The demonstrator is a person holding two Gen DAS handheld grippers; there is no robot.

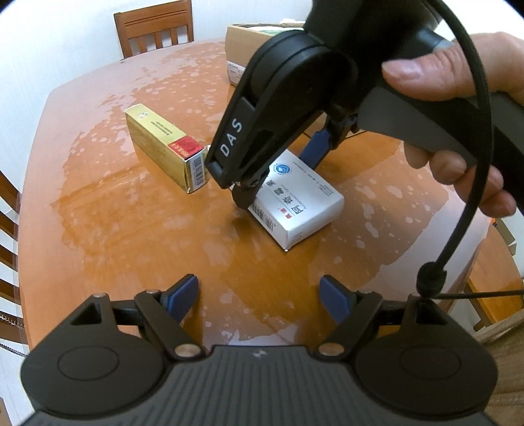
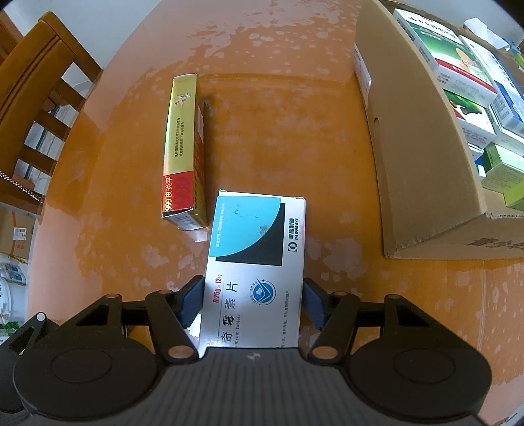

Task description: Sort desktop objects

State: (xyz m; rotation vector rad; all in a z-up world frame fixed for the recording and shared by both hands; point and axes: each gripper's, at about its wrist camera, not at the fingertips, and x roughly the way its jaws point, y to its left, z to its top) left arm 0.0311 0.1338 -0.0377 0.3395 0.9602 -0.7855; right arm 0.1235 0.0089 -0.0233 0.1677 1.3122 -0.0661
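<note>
A white medicine box (image 1: pixel 304 203) with a blue and black corner (image 2: pixel 258 249) lies flat on the orange wooden table (image 1: pixel 131 229). My right gripper (image 2: pixel 252 304) points steeply down over it, and its blue pads (image 2: pixel 191 303) press on the box's two long sides. From the left wrist view, the right gripper (image 1: pixel 281 173) straddles the box, held by a person's hand (image 1: pixel 458 72). A gold box with a red end (image 1: pixel 157 137) lies just left of the white one (image 2: pixel 183 137). My left gripper (image 1: pixel 258 298) hangs open near the table's front, with nothing between its fingers.
An open cardboard carton (image 2: pixel 419 147) holding several medicine boxes stands at the right, seen at the back of the table (image 1: pixel 242 42) from the left wrist. Wooden chairs (image 1: pixel 154 29) (image 2: pixel 36 98) stand around the table. A black cable (image 1: pixel 471 164) hangs from the right gripper.
</note>
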